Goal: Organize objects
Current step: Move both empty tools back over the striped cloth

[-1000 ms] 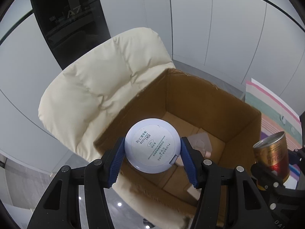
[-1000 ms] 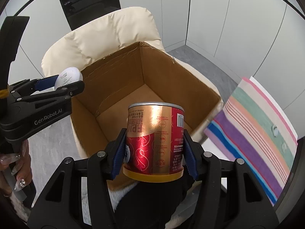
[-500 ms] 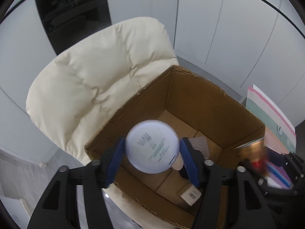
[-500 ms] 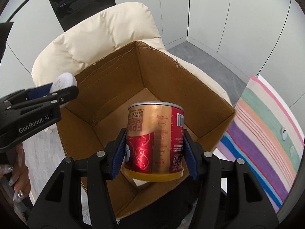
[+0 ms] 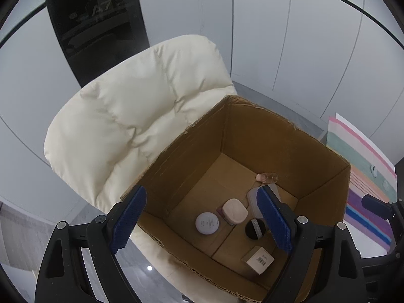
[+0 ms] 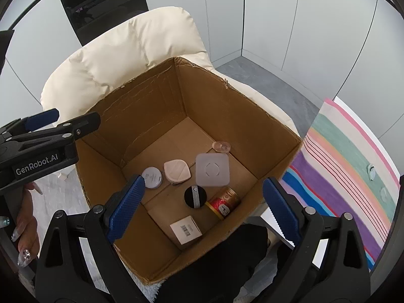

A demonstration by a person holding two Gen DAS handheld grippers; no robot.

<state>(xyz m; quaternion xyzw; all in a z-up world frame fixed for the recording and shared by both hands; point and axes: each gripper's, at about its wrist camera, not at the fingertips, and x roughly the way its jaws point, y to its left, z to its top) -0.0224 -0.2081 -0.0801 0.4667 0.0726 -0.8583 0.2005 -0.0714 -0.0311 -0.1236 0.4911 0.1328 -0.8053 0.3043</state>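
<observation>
**Your black grippers with blue pads**

Your left gripper [image 5: 200,217] is black plastic with two wide arms. Its fingers [image 5: 128,218] wear bright blue pads with tiny bumps and saw-tooth edges. Round silver screws dot the arms. Your right gripper [image 6: 203,208] looks the same. White letters say "GenRobot.AI" on the left one's side. Your hand [image 6: 25,234] has long, clear, sparkly nails.

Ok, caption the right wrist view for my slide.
Open right gripper above a cardboard box holding a red can, round white compact and other small items.
</observation>
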